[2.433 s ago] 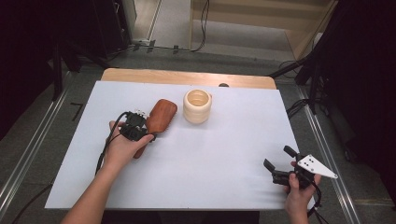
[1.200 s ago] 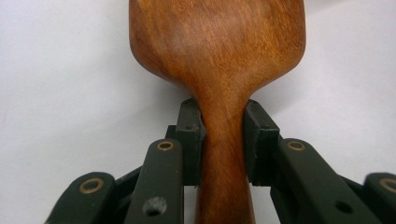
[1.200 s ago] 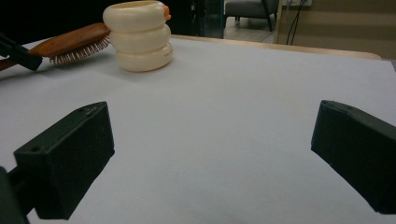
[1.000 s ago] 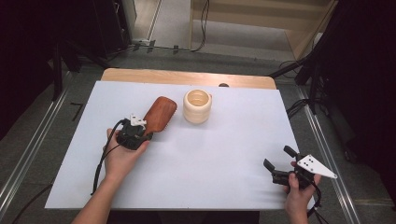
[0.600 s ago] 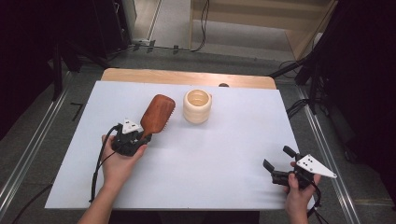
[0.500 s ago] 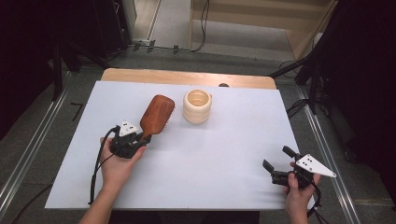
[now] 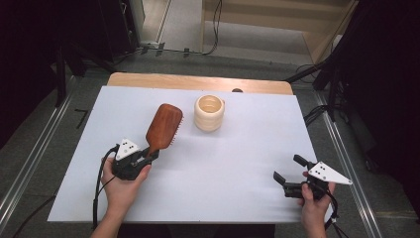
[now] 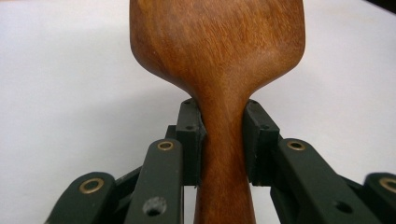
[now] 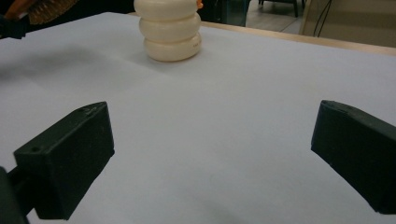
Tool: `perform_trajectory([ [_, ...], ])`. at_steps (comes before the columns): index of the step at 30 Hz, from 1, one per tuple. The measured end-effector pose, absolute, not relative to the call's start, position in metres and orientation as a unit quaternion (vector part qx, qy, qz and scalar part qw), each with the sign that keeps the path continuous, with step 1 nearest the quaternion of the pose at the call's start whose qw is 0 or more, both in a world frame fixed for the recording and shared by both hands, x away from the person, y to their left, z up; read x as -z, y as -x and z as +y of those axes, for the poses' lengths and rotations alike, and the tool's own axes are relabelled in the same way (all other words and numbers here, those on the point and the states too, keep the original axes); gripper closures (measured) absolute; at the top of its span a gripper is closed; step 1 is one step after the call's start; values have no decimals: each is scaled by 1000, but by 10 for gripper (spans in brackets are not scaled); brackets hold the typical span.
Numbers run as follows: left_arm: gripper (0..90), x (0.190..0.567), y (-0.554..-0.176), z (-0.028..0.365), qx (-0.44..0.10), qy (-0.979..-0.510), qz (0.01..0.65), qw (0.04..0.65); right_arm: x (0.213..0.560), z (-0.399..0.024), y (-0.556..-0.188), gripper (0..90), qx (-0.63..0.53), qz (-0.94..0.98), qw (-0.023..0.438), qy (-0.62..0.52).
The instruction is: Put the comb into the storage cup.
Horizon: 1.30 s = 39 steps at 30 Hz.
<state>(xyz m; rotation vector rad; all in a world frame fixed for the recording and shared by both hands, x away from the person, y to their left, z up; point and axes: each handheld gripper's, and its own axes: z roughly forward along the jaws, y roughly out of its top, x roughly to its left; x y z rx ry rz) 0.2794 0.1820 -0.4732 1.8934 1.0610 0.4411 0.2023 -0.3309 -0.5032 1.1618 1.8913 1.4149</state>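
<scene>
One wooden hairbrush, one cream ribbed cup, two grippers.

Seen from above the near edge, the high view looks forward and down across the whole surface. The left gripper view sits tight against the hairbrush. The right gripper view, low near the near-right corner, shares the cream holder with the high view.
</scene>
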Motion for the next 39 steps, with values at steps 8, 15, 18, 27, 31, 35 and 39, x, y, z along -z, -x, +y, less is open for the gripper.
perform_trajectory([
  [8, 721, 472, -268, 181, -178, -756, 422, 467, 485, -312, -206, 0, -525, 696, 240, -428],
  [15, 721, 468, -261, 181, -181, -747, 406, 494, 463, -288, -216, 0, -543, 699, 227, -406],
  [18, 721, 468, -260, 180, -181, -745, 400, 502, 456, -273, -221, 0, -545, 705, 226, -394],
  [27, 720, 465, -256, 178, -186, -740, 387, 518, 439, -236, -241, 0, -551, 716, 206, -376],
  [31, 721, 465, -255, 177, -189, -737, 385, 522, 433, -224, -247, 0, -556, 718, 199, -367],
  [35, 720, 466, -251, 171, -193, -743, 373, 521, 429, -214, -251, 0, -559, 721, 193, -361],
  [39, 720, 470, -250, 166, -189, -748, 363, 523, 429, -208, -250, 0, -561, 723, 186, -358],
])
